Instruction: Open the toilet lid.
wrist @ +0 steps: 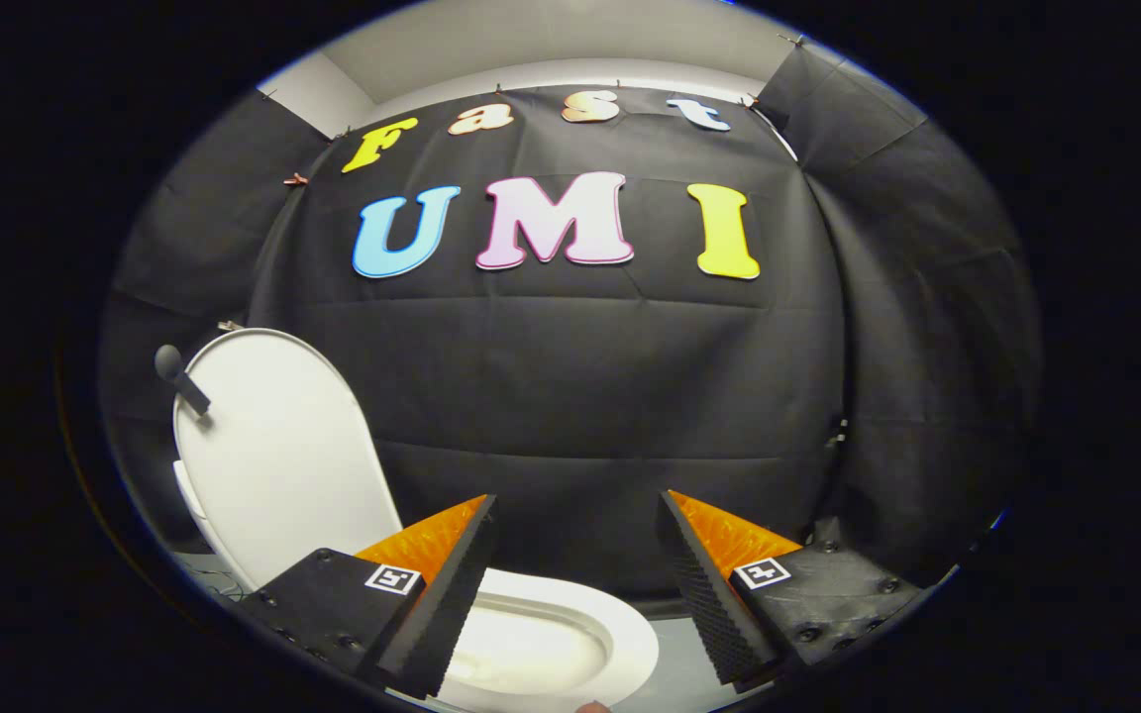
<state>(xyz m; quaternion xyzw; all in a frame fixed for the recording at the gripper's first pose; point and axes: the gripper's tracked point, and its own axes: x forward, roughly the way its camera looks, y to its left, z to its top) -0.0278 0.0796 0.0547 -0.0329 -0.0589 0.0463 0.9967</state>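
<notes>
Black cloth wall point(570, 396) fills the backdrop, hung in folds w/ clips along its top edge; pale ceiling strip above it.

White toilet lid point(278, 451) is up, standing near upright, tilted a bit, well beyond the left finger and off to that side. Smooth oval, inner face toward the cam. A dark handle-like piece w/ a rounded knob point(177, 374) lies across the lid's upper left edge; can't tell what it's attached to.

White toilet seat/bowl point(556, 634) sits below the lid, just ahead of and between the fingers, the left finger overlapping its near-left part. Rim open, bowl interior visible. Grey floor point(670, 663) shows just right of the bowl.

Gripper point(575, 535): jaws spread wide, nothing between them, not touching lid or seat. Ribbed pads face each other across the gap. Each finger base carries a small square marker tag point(393, 578).

Small rounded bit at the very bottom, near the bowl's front; too little visible to tell what.
</notes>
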